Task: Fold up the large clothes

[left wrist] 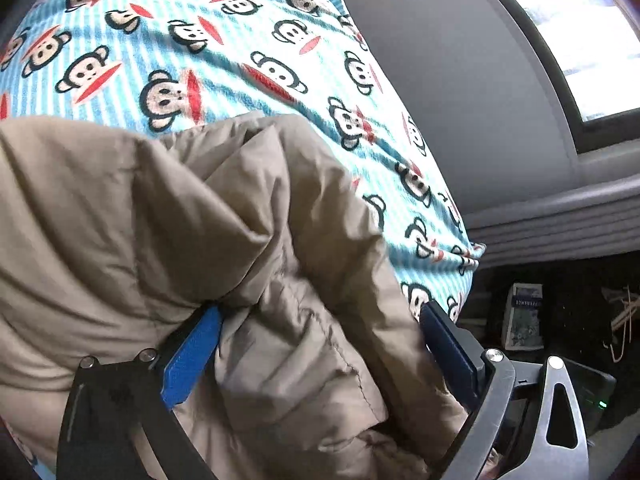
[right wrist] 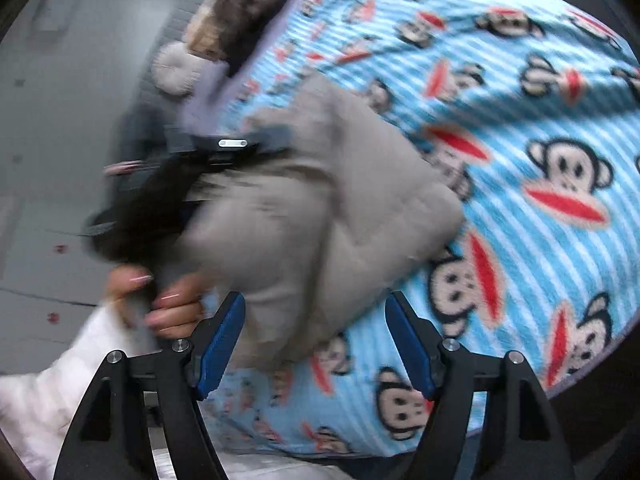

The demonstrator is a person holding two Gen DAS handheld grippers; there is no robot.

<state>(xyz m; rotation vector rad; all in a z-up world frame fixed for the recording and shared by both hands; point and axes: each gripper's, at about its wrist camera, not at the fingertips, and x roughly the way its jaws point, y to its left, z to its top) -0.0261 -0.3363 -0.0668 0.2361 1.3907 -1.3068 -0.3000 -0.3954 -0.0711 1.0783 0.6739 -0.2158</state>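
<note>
Two sets of jaws stand wide, neither pressing cloth. The tan padded jacket [left wrist: 224, 248] lies bunched on a bed under a blue monkey-print blanket [left wrist: 224, 52]. The left gripper [left wrist: 320, 344] straddles a jacket fold, which runs from between its blue pads toward eleven o'clock. The right gripper [right wrist: 316, 340] has the jacket's corner just ahead at twelve o'clock, its bulk stretching toward eleven. The left looks nearer. A hand [right wrist: 160, 300] sits at nine o'clock; a book [left wrist: 524, 316] lies off the bed.

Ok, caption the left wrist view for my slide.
Open left gripper straddles puffy beige quilted jacket on blue-striped monkey-print blanket.
</note>
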